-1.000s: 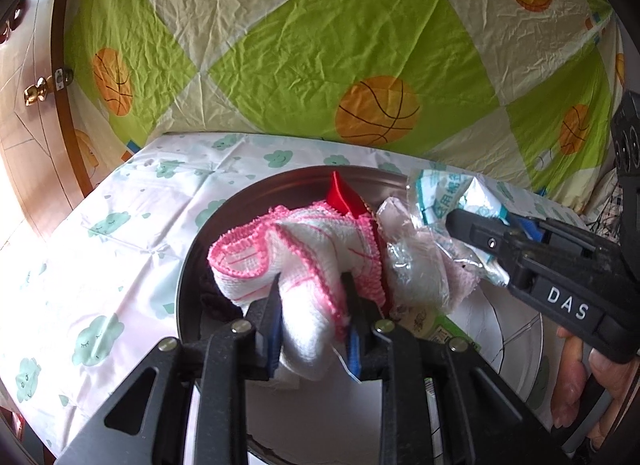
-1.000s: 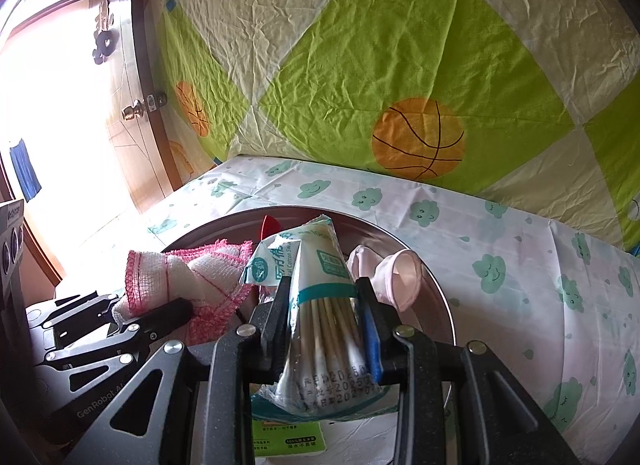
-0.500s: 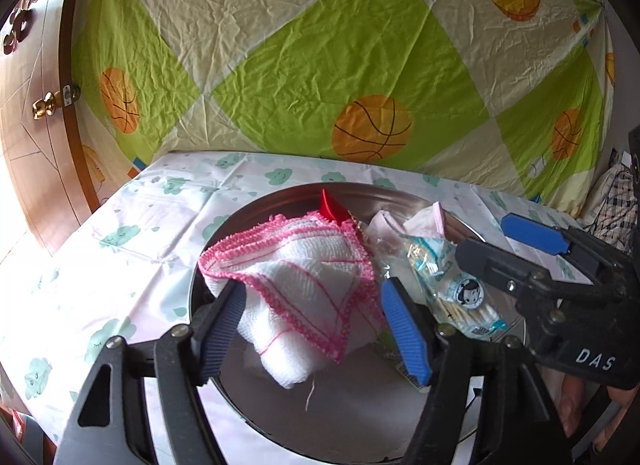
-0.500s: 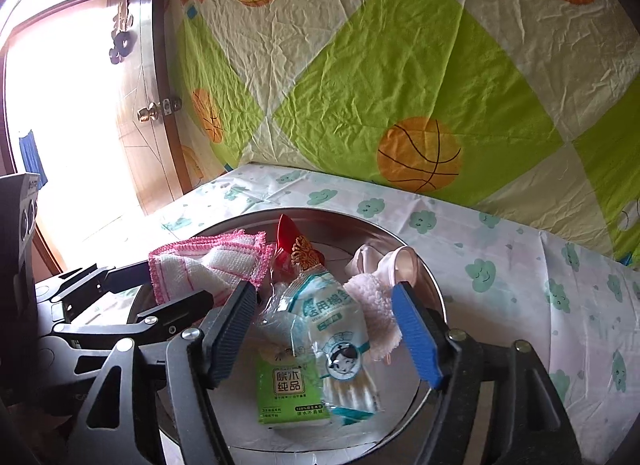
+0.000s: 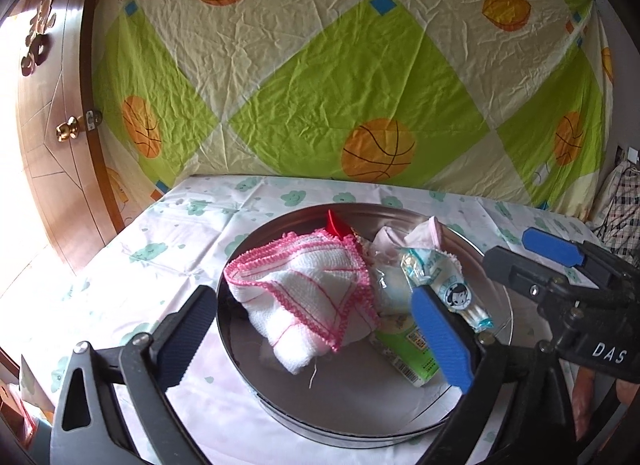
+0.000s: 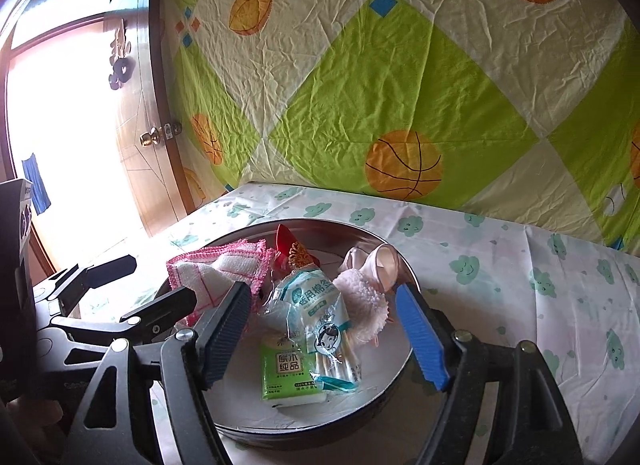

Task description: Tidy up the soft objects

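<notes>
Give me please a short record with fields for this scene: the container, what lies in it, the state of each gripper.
container: round metal tray on a cloud-print cloth
contents: pink-edged white cloth, cotton swab pack, green tissue pack, fluffy pink item, red item
left hand-held gripper: open, above the tray, holds nothing
right hand-held gripper: open, above the tray, holds nothing
background: basketball-print sheet

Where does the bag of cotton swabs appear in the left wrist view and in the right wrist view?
Left wrist view: the bag of cotton swabs lies right of centre in the metal tray, beside the pink-edged cloth.
Right wrist view: it lies at lower centre, partly on the green tissue pack.
Shared landmark: the cloth, left of the bag in both.
</notes>
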Motion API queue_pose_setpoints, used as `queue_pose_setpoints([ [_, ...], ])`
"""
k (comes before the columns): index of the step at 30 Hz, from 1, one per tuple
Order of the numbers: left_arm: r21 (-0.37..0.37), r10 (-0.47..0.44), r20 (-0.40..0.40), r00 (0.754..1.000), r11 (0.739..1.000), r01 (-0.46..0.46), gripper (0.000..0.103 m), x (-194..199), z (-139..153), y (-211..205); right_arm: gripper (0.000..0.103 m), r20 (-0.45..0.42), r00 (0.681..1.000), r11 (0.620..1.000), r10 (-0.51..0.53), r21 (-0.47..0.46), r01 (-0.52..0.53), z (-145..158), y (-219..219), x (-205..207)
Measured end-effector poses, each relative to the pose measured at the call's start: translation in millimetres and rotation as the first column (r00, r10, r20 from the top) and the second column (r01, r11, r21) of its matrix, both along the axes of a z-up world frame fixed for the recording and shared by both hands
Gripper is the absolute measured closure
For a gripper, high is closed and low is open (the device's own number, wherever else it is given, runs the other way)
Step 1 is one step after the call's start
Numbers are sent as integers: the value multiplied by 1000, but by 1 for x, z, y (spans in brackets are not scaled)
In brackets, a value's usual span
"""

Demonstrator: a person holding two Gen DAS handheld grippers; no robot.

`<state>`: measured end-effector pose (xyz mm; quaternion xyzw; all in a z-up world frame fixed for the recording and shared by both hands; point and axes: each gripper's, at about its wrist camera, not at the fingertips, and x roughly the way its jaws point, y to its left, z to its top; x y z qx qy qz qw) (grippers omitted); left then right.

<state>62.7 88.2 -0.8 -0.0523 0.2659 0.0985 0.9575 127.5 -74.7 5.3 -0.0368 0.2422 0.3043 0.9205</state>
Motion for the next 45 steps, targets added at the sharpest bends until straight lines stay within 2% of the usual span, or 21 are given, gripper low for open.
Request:
queue_pose_setpoints([
  [10,22,-3,-8,1000,1000,3,1,-6,-1,-8,25,15,1000,999,-14,31,13,4,-9,-9],
  [19,9,15,-15,1000,1000,-15,1,-7,-5,-1,24,16,1000,999,-9,36,9,2,-7,-11],
  [37,-29,45,-23,999,999,-46,1,-9,-4,14,24,18,1000,1000,-1,24,1,3,2,-10],
  [45,-6,70,-7,997,997,-71,1,-11,-4,15,24,10,1000,1000,3,11,-3,0,5,-8],
])
